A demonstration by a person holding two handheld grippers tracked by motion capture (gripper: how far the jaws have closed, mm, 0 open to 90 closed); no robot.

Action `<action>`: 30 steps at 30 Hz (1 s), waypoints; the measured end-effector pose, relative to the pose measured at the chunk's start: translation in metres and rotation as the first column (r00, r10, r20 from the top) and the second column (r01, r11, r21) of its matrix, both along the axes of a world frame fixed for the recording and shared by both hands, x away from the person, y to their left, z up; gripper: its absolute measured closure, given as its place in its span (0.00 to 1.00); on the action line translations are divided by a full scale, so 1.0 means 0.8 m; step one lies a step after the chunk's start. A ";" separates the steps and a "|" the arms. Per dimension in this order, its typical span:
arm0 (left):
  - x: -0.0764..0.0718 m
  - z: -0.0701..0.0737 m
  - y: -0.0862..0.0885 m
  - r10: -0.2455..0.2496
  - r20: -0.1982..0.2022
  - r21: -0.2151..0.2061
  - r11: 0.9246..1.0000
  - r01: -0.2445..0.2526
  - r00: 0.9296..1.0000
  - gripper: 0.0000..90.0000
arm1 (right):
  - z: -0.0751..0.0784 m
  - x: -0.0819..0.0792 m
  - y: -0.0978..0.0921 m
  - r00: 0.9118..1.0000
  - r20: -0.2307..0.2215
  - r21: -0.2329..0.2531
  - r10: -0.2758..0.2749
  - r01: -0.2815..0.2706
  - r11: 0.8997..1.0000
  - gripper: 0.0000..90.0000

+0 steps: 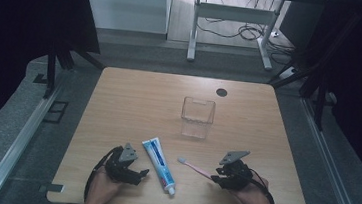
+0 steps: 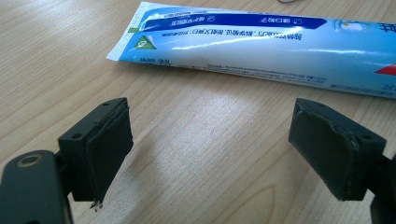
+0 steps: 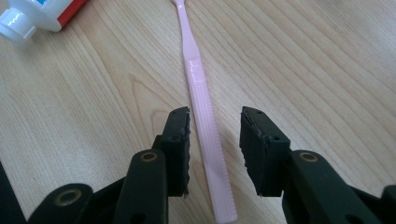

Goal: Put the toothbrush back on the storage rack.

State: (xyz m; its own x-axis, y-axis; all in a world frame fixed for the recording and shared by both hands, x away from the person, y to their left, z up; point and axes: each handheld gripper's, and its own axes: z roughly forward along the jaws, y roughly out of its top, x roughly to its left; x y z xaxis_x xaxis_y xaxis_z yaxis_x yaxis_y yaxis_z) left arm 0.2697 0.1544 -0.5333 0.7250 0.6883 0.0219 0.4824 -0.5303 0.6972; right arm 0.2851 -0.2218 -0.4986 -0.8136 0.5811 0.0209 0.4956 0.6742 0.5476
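While the pink toothbrush (image 3: 204, 121) lies flat on the wooden table (image 1: 118, 106), just right of the toothpaste tube (image 1: 159, 164), the right gripper (image 3: 215, 135) straddles its ribbed handle, jaws narrowly parted and not touching. Left of the tube, the left gripper (image 2: 212, 149) gapes wide, empty. A clear cup (image 1: 197, 116) stands beyond the tube.

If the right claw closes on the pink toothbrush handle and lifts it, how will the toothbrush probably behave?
The toothbrush is thin and plastic-looking, so it is probably light and fairly stiff. The right claw straddles the handle near its end, so the head may droop. The ridges there should limit slipping. It lies flat on the table, so rolling seems unlikely.
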 end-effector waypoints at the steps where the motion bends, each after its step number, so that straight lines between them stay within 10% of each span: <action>1: 0.000 0.000 0.000 0.000 0.000 0.000 1.000 0.000 1.000 0.15 | 0.001 0.001 0.002 1.000 0.000 -0.010 0.008 -0.008 1.000 0.69; 11: 0.000 0.000 -0.001 -0.006 0.001 0.006 1.000 0.005 1.000 0.15 | 0.013 0.012 0.032 0.996 -0.015 -0.137 0.087 -0.088 0.987 0.74; 30: 0.000 -0.002 -0.003 -0.019 -0.007 0.030 0.999 0.019 1.000 0.15 | 0.010 0.043 0.094 0.969 -0.179 -0.390 0.172 -0.231 0.891 0.81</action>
